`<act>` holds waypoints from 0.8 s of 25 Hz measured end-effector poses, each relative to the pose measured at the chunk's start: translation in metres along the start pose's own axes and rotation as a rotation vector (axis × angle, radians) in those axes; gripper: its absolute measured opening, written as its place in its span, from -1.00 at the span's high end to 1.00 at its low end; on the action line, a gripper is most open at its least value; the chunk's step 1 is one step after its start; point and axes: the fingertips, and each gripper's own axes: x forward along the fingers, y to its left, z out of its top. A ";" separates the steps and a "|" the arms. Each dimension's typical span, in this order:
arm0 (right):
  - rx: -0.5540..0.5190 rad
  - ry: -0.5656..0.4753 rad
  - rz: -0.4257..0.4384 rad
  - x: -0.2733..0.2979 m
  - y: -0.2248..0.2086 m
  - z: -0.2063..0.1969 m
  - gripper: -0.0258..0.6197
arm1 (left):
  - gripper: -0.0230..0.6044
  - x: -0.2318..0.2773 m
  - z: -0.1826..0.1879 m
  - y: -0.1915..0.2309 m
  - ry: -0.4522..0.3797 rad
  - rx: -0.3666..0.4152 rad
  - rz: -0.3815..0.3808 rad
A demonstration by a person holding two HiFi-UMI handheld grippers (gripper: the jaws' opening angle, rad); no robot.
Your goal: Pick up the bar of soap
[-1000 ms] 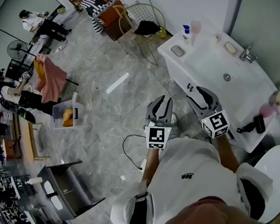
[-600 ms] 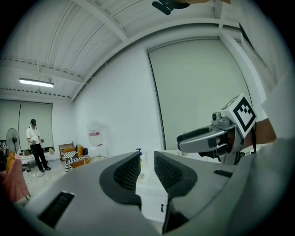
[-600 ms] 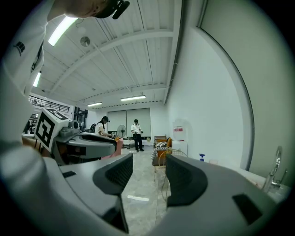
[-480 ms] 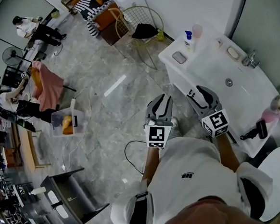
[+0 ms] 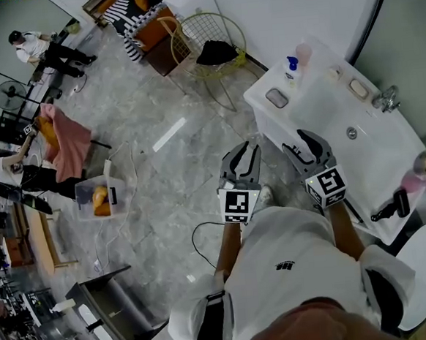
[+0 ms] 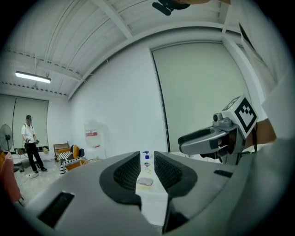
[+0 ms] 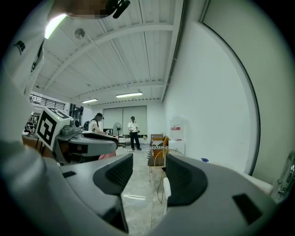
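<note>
A pale grey bar of soap (image 5: 274,98) lies on the near left corner of the white washbasin counter (image 5: 318,102). In the left gripper view the soap (image 6: 146,182) shows in the gap between the jaws, far ahead. A second pale oval piece (image 5: 358,88) lies by the tap (image 5: 387,99). My left gripper (image 5: 242,156) hangs over the floor, left of the counter, open a little and empty (image 6: 147,168). My right gripper (image 5: 303,144) hovers at the counter's front edge, open and empty (image 7: 149,177).
A blue pump bottle (image 5: 291,65) and a pink cup (image 5: 303,51) stand behind the soap. A black tool (image 5: 390,206) lies at the counter's right end. A gold wire chair (image 5: 204,36) stands beyond. A cable (image 5: 203,236) and plastic box (image 5: 101,198) lie on the floor. People stand far left.
The head view has shifted a little, so the basin and room sit slightly differently in the picture. Both grippers keep nearly the same pose and opening.
</note>
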 end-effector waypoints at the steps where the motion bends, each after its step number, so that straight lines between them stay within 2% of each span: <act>1: 0.000 0.001 -0.004 0.006 -0.002 0.001 0.19 | 0.61 0.004 -0.001 0.005 0.000 -0.001 -0.004; 12: 0.000 0.026 -0.043 0.070 -0.006 0.002 0.19 | 0.61 0.034 -0.012 0.066 -0.005 -0.006 -0.044; 20: -0.002 0.027 -0.112 0.094 -0.019 0.002 0.19 | 0.61 0.053 -0.019 0.092 -0.011 -0.003 -0.086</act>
